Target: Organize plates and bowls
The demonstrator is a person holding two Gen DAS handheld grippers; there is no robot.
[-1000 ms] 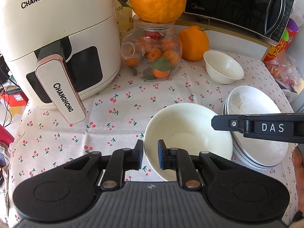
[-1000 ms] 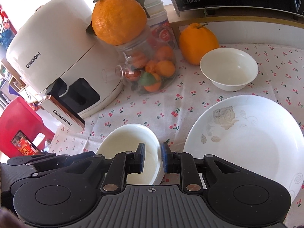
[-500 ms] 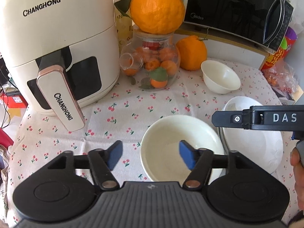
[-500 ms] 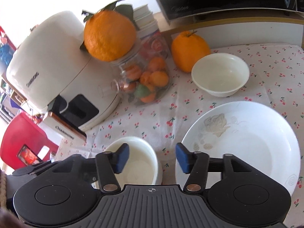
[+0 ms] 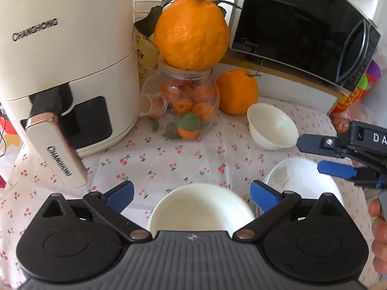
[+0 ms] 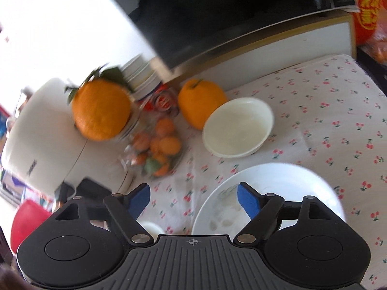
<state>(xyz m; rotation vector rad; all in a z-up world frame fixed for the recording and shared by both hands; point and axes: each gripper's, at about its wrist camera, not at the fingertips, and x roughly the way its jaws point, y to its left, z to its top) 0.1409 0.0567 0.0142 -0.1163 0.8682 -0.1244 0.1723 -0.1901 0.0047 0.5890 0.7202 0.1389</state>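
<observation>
White near bowl point(image 5: 202, 207) freed | left gripper point(image 5: 191, 193), right gripper point(image 6: 193, 198) just spread, empty | next: straddle far bowl point(image 6: 238, 126) rim squarely.

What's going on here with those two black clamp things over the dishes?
A person is tidying bowls and plates on a cherry-print tablecloth with two hand-held grippers. Both have just been opening and hold nothing. The left gripper hangs over a white bowl, not touching it. The right gripper hangs by a stack of plates. A smaller bowl sits apart, near an orange.
</observation>
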